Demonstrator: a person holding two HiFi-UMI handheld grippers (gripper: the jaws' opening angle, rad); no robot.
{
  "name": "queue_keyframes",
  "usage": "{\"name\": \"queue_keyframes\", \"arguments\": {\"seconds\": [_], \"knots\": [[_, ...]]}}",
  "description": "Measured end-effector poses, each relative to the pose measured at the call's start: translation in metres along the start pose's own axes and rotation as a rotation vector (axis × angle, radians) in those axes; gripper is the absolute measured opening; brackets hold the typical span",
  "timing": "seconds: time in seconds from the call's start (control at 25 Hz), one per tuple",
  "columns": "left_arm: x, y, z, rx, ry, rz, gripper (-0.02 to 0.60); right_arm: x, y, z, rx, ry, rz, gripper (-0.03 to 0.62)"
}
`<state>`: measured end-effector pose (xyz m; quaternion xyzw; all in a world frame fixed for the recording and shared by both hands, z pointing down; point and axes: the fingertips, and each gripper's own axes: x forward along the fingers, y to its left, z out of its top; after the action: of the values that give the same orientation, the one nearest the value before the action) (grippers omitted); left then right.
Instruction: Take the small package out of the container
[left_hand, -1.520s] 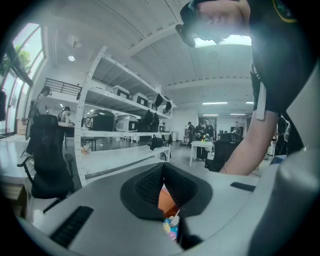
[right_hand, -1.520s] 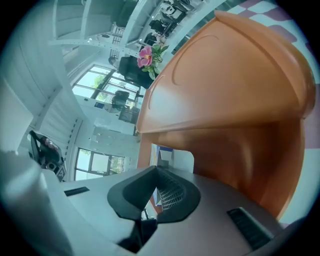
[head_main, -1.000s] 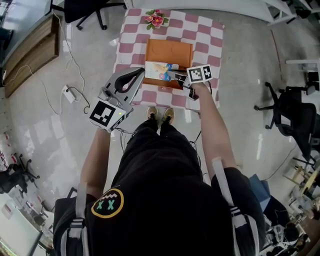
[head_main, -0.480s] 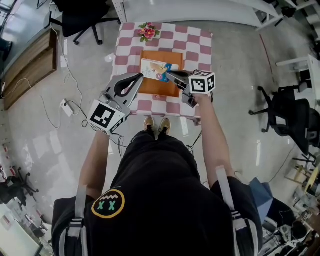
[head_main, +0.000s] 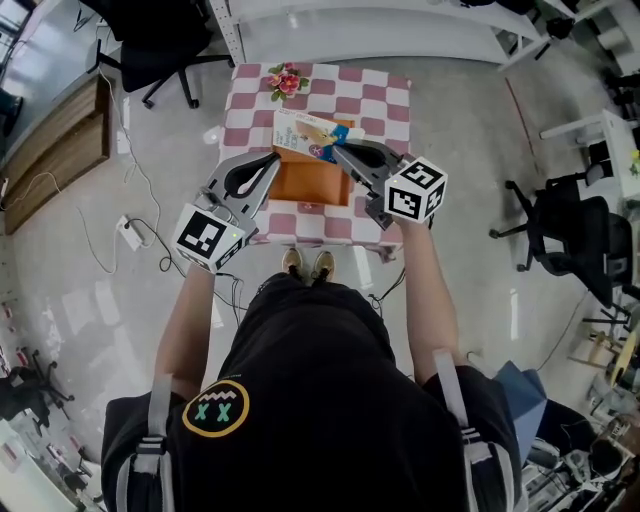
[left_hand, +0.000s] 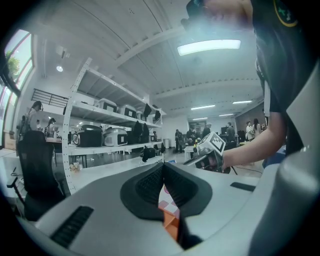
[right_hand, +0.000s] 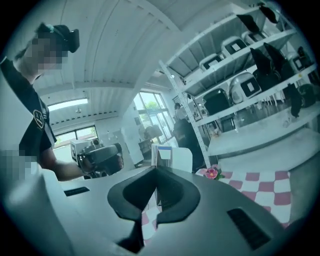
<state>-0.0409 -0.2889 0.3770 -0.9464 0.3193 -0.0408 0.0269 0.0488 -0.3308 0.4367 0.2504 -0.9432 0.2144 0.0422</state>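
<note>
In the head view a small white package with blue print (head_main: 303, 133) hangs tilted in the air over the far edge of the orange container (head_main: 312, 182). My right gripper (head_main: 336, 151) is shut on the package's near edge. The right gripper view has the package (right_hand: 169, 158) standing up from the closed jaws of the right gripper (right_hand: 156, 171). My left gripper (head_main: 271, 160) hovers at the container's left side, shut and holding nothing. In the left gripper view its jaws (left_hand: 163, 168) meet, and the orange container (left_hand: 171, 225) shows below them.
The container lies on a small table with a pink and white checked cloth (head_main: 378, 95). A pink flower ornament (head_main: 285, 78) lies at its far left. Office chairs (head_main: 572, 238) stand right and at the far left; a power strip with cables (head_main: 130, 232) lies left on the floor.
My right gripper has lifted the package up out of the orange container and carried it toward the table's far side. The left gripper has stayed beside the container, shut.
</note>
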Motion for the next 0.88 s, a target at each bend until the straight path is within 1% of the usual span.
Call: {"name": "queue_keyframes", "arguments": {"seconds": [0.12, 0.28, 0.56, 0.72, 0.8, 0.88], "knots": [[0.001, -0.001, 0.003, 0.007, -0.005, -0.002, 0.017, -0.012, 0.014, 0.020, -0.083, -0.039, -0.019, 0.021], [0.001, -0.001, 0.005, 0.016, -0.005, -0.002, 0.017, -0.025, 0.028, 0.038, -0.214, -0.090, -0.067, 0.021], [0.005, 0.000, 0.011, 0.030, -0.009, -0.005, 0.017, -0.041, 0.055, 0.049, -0.435, -0.132, -0.123, 0.021], [0.005, -0.002, 0.012, 0.031, -0.011, -0.006, 0.017, -0.047, 0.067, 0.053, -0.514, -0.171, -0.172, 0.021], [0.005, -0.002, 0.011, 0.032, -0.009, -0.008, 0.017, -0.050, 0.068, 0.050, -0.533, -0.180, -0.204, 0.022], [0.006, -0.002, 0.010, 0.031, -0.008, -0.008, 0.017, -0.050, 0.073, 0.055, -0.538, -0.216, -0.216, 0.021]]}}
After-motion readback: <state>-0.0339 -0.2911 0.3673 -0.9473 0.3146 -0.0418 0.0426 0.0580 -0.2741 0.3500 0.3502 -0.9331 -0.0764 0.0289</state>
